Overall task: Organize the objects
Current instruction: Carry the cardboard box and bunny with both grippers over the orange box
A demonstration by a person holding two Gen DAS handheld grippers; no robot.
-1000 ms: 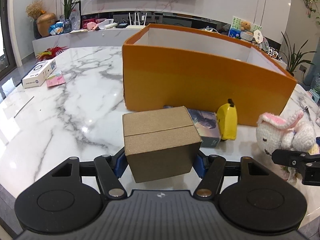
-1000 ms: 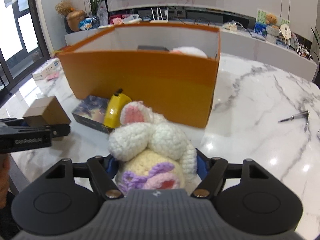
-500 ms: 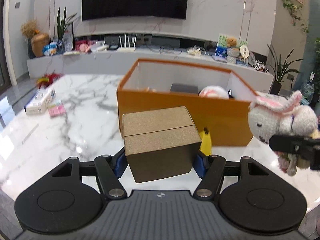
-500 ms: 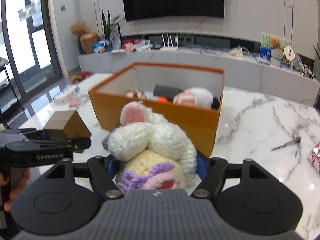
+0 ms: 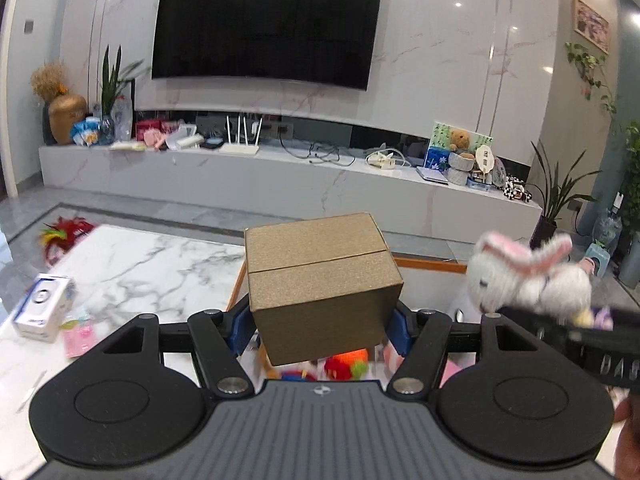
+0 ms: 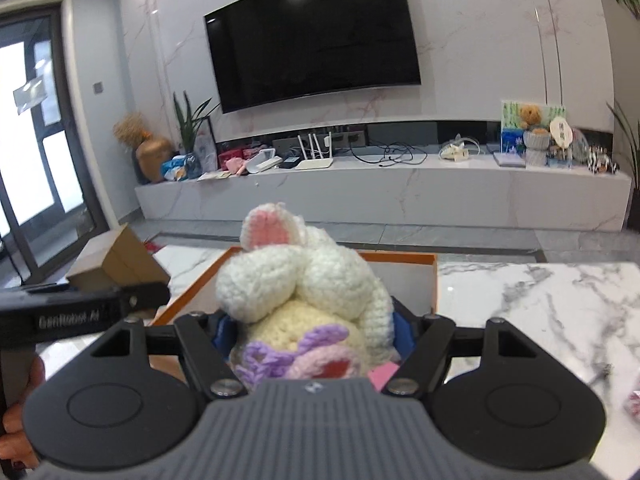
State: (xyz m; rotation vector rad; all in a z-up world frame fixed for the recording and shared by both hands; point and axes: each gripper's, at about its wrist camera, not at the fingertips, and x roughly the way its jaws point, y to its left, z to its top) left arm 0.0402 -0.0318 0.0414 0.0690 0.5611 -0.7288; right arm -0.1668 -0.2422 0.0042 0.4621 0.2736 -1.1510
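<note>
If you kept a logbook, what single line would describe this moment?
left gripper: shut on brown cardboard box | right gripper: shut on white crocheted bunny | both above open orange box

Your left claw (image 5: 322, 322) clamps a plain brown cardboard box (image 5: 320, 280), level, airborne. Your right claw (image 6: 314, 334) pinches a white crochet bunny (image 6: 304, 280), above the orange bin (image 6: 400, 258).

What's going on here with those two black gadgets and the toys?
A person is tidying up with a handheld gripper in each hand. The left gripper is clamped on a small cardboard box, and the right gripper on a crocheted bunny. Both are held up over an open orange box on the marble table, which already has some colourful items inside. Neither has been dropped in yet.
</note>
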